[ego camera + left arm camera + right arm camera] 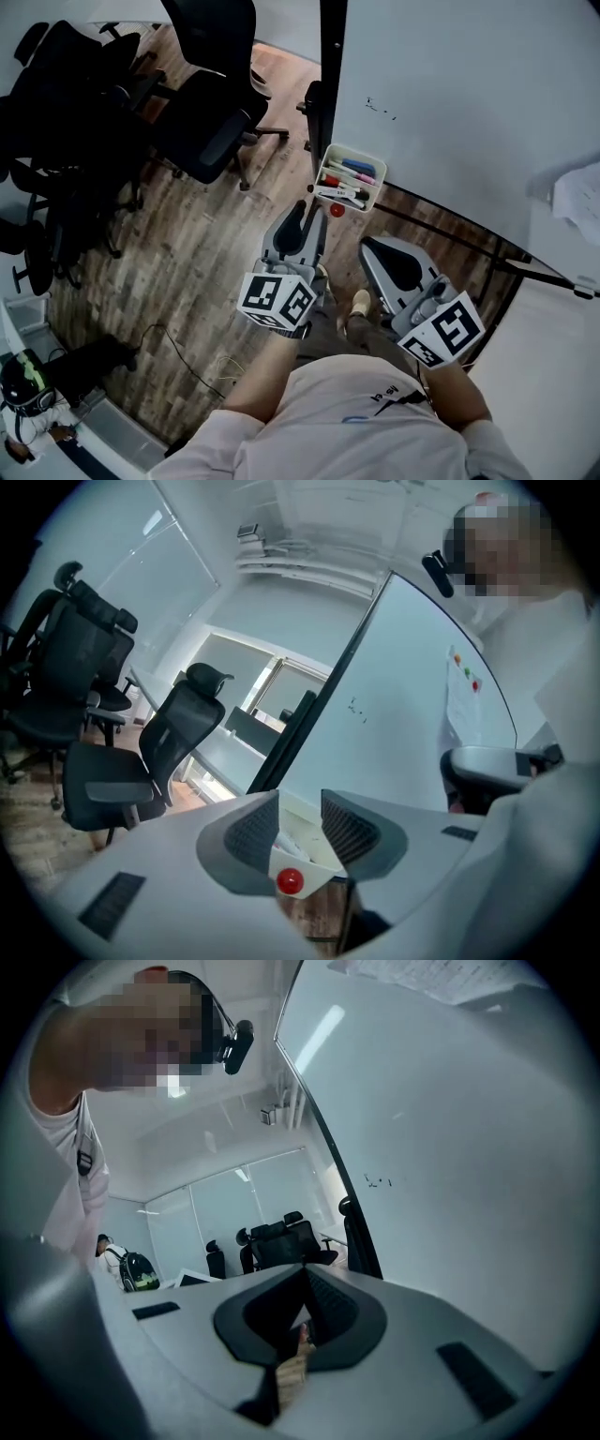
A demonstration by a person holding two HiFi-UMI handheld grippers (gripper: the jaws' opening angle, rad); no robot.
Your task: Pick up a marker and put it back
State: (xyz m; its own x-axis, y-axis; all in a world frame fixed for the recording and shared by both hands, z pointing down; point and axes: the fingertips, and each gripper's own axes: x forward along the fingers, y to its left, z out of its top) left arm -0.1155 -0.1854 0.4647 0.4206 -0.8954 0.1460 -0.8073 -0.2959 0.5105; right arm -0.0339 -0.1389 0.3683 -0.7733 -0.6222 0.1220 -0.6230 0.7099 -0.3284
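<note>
In the head view, the thin plastic whiteboard markers (pixel 349 180) lie in a white rectangular tray (pixel 364 151) at the foot of the whiteboard (pixel 450 94). The tray is just ahead of the left claw (pixel 304 208), and the right claw (pixel 372 247) hangs nearer the person. In the left gripper view that claw (pixel 300 803) stands released and empty, with the tray and its round red magnet (pixel 291 881) framed beyond the gap. In the right gripper view the claw (pixel 302 1279) is clenched on nothing. A marker should be light, stiff and smooth, so prone to slipping; it is best pinched across mid-barrel.

Black office chairs (pixel 211 122) stand on the wood floor (pixel 187 272) beside a whiteboard (pixel 450 103).
</note>
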